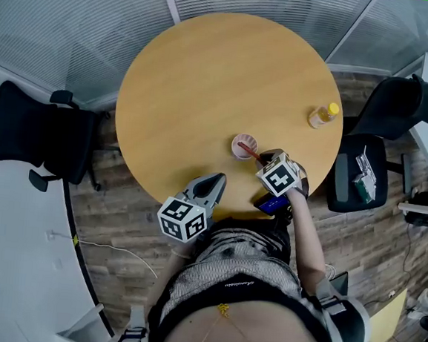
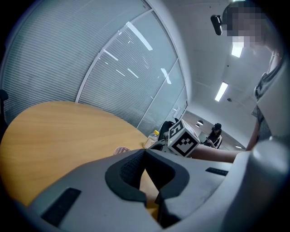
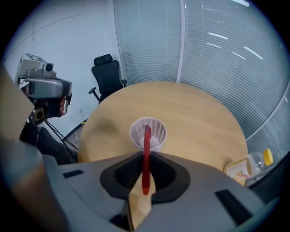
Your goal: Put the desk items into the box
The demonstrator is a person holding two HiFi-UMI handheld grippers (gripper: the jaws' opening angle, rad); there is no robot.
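Right gripper (image 3: 146,154) pinches a red pen (image 3: 145,165); left gripper's (image 2: 145,152) jaws meet, empty.
The pen runs forward between the right jaws to the mouth of a white mesh cup (image 3: 148,132) just ahead on the round table (image 3: 195,106); a yellow-capped bottle (image 3: 253,165) stands to their right.

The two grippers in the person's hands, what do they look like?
Both the left gripper and the right gripper are smooth light-grey shells with dark ribbed pads inside the jaws. Each carries a white cube printed with black square markers. The person wears a grey speckled top.
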